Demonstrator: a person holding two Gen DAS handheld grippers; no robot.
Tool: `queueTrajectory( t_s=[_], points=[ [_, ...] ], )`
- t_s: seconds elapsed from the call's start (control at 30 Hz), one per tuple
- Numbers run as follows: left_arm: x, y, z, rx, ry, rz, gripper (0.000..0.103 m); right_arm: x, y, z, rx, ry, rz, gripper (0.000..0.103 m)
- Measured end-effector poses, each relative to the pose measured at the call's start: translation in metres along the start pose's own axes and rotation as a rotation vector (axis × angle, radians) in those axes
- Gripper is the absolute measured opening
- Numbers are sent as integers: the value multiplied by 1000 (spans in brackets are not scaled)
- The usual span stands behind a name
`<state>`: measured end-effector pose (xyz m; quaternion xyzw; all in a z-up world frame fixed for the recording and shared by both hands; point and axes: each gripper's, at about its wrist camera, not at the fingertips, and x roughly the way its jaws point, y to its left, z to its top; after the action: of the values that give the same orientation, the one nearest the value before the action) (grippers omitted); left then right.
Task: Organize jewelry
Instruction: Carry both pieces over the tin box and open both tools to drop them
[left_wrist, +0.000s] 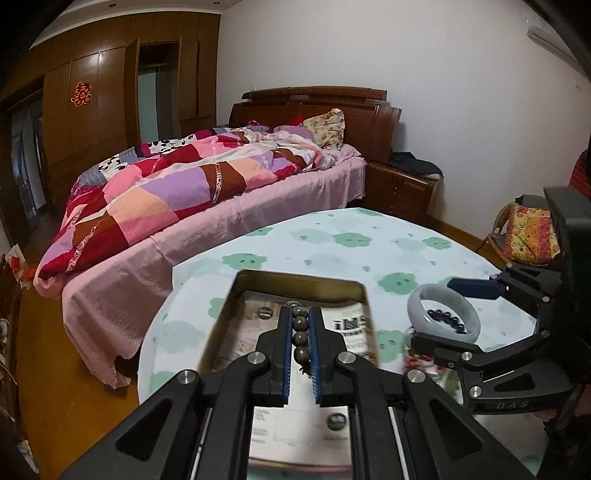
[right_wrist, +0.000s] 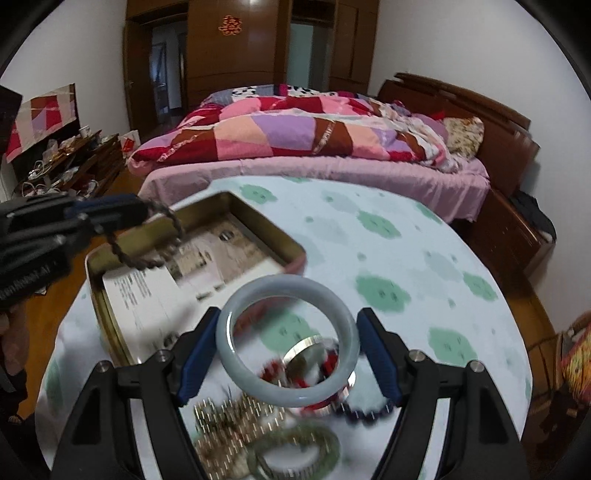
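Here my left gripper has its jaws clamped on a brown bead bracelet, hanging above the open tin on the counter. Right of the tin, my right gripper grips a pale jade bangle above more blurred jewelry.

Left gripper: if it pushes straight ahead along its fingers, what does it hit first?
Probably the printed paper lining the open tin box. The left gripper, shut on the brown bead bracelet, points into it; depth is unclear.

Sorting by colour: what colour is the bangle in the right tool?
Pale grey-green bangle, clearest in the right wrist view.
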<state>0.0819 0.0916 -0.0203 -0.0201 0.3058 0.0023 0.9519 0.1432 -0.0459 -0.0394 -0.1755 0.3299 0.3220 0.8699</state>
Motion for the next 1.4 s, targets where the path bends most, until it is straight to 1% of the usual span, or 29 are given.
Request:
queueTrajectory(
  t_s=[0.13, 0.2, 0.27, 0.57, 0.73, 0.9, 1.07, 1.4],
  points=[
    [10, 10, 8, 0, 10, 7, 7, 18, 8, 17, -10, -2, 29, 76],
    [15, 15, 11, -3, 18, 11, 7, 26, 13, 22, -28, -9, 25, 76],
    [21, 20, 13, -3, 31, 15, 7, 35, 17, 28, -30, -14, 40, 76],
    [44, 27, 19, 21, 89, 15, 7, 64, 25, 32, -37, -10, 56, 76],
    [55, 31, 18, 31, 123, 30, 7, 70, 30, 30, -56, 0, 48, 76],
    [64, 34, 14, 39, 156, 48, 7, 79, 32, 30, -60, 34, 33, 76],
    [69, 34, 11, 41, 172, 69, 8, 82, 33, 29, -61, 65, 23, 76],
    [80, 37, 6, 46, 207, 87, 8, 84, 34, 29, -67, 74, 19, 76]
  ],
)
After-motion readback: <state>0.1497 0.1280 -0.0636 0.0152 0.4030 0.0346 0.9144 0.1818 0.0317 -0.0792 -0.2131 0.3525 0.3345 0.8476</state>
